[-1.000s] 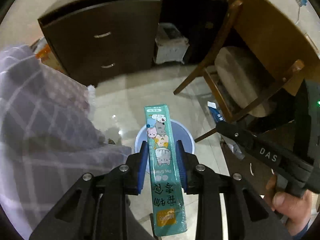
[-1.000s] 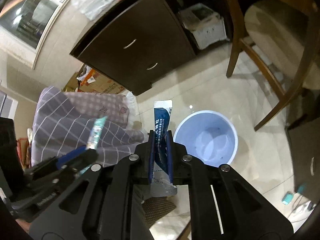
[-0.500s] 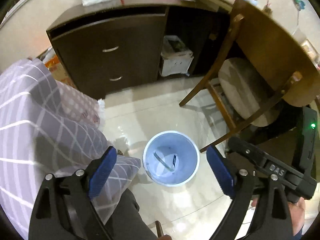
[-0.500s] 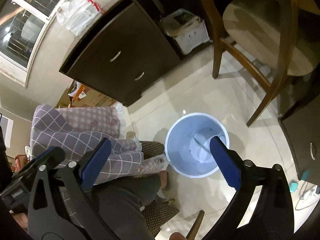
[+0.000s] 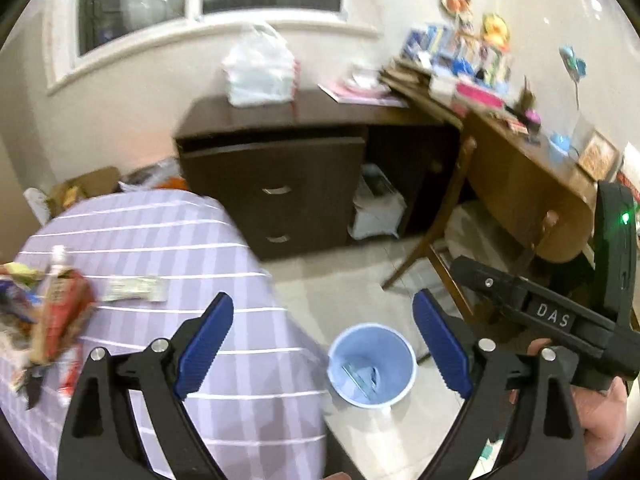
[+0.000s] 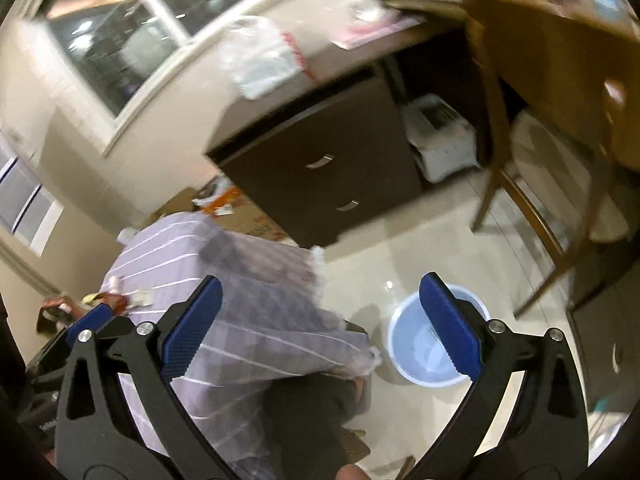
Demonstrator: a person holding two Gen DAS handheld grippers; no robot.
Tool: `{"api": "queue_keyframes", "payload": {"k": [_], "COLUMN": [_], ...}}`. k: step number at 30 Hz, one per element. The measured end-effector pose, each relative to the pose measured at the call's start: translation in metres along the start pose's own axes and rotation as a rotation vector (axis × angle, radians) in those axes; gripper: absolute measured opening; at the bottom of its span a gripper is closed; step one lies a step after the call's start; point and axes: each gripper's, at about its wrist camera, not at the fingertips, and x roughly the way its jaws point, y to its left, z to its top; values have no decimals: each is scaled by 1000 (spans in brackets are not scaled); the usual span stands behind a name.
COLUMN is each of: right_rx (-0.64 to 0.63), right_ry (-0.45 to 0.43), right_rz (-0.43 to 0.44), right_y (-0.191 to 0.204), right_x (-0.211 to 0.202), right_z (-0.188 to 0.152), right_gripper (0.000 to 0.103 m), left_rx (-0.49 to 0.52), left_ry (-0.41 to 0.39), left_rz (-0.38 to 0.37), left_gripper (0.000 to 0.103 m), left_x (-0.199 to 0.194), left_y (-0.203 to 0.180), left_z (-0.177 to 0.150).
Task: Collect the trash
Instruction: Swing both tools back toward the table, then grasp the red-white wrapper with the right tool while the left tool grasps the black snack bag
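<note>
Both packets gone from the tongs since a second ago: left gripper (image 5: 323, 344) spread wide and empty, right gripper (image 6: 320, 326) likewise apart with nothing between the pads. Dropped into the pale blue bin (image 5: 370, 364) on the floor, judging by the strips now lying at its bottom (blurry, so hard to say which is which). Also tilted up and away from the bin compared with half a second back, more toward the checked tablecloth (image 5: 168, 248). Probably means round one done, next pickup coming. Plenty left up-left of the bin: a heap of wrappers (image 5: 44, 312) on the cloth, plus a flat pale packet (image 5: 134, 289) just beside the heap, on the bin's side.
</note>
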Motion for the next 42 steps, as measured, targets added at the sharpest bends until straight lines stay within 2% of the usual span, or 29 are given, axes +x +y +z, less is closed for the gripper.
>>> {"api": "queue_keyframes", "payload": {"k": [7, 13, 18, 24, 31, 34, 37, 40, 42], "right_rx": [-131, -267, -355, -466, -597, -635, -655, -682, -702], "right_ry": [-11, 20, 63, 159, 257, 264, 281, 283, 288], "right_rz": [95, 152, 166, 183, 158, 157, 155, 149, 143], "right_y": [88, 166, 211, 261, 306, 318, 328, 336, 340], "right_x": [-9, -7, 4, 38, 83, 89, 99, 108, 113], "right_z": [-2, -21, -46, -86, -136, -148, -156, -161, -164], "right_gripper": [97, 97, 97, 97, 97, 87, 81, 71, 51], "left_rx": [-68, -133, -203, -335, -389, -407, -412, -406, -400], "left_ry": [-86, -142, -163, -124, -45, -23, -9, 4, 8], "left_rz": [76, 151, 252, 332, 400, 399, 393, 389, 385], "left_gripper": [90, 90, 90, 90, 90, 90, 90, 90, 90], "left_x": [-62, -101, -127, -142, -134, -131, -124, -118, -115], "left_y": [62, 109, 154, 220, 266, 278, 284, 288, 289], "left_z": [-12, -32, -61, -108, -147, -159, -159, -159, -158]}}
